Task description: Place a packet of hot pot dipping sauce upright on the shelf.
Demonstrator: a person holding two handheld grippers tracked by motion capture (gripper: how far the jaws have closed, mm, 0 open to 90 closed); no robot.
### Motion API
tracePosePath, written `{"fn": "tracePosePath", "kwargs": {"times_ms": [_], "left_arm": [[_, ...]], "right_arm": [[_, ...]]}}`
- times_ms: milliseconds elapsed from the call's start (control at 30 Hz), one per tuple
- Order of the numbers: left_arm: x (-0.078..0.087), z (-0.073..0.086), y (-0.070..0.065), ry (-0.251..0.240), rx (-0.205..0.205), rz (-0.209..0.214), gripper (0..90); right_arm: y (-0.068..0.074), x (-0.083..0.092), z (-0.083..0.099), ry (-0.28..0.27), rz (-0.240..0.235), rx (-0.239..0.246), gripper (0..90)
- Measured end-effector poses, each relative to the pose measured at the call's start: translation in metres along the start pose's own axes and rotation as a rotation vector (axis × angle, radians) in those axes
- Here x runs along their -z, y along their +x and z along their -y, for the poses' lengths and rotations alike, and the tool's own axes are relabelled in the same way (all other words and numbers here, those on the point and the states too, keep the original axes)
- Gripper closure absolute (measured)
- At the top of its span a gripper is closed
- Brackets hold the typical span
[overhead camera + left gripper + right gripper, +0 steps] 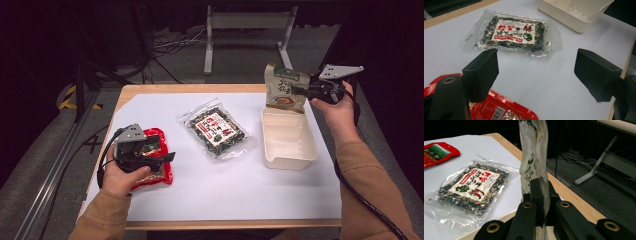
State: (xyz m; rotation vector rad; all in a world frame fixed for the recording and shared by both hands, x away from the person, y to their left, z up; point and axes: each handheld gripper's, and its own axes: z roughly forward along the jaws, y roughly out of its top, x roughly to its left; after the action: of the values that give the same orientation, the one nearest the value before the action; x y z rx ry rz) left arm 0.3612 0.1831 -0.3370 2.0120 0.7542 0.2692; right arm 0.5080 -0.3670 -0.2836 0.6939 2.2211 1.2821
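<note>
Nearest, by the desk's (pixel 200 200) left edge, the left hand-held gripper (pixel 150 152) hovers with jaws spread wide and empty over a flat red foil snack packet (pixel 159 175). Toward the middle lies a clear plastic bag of dark dried seaweed with a red-and-white label (pixel 218 129). Farther off, near the right edge, sits an open cream plastic box (pixel 289 150) — above its far rim the right hand-held gripper (pixel 299 90) clamps a tan-and-green paper pouch (pixel 284 87) upright by its side edge. The pouch looks light, thin and floppy — likely best pinched at a sealed edge.
</note>
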Motion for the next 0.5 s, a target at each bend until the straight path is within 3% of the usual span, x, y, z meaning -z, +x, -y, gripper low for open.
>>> {"fn": "tracePosePath", "kwargs": {"times_ms": [500], "left_arm": [[0.0, 0.002, 0.003, 0.0, 0.007, 0.0, 20.2]], "right_arm": [[-0.008, -0.017, 0.016, 0.036, 0.001, -0.012, 89.1]]}}
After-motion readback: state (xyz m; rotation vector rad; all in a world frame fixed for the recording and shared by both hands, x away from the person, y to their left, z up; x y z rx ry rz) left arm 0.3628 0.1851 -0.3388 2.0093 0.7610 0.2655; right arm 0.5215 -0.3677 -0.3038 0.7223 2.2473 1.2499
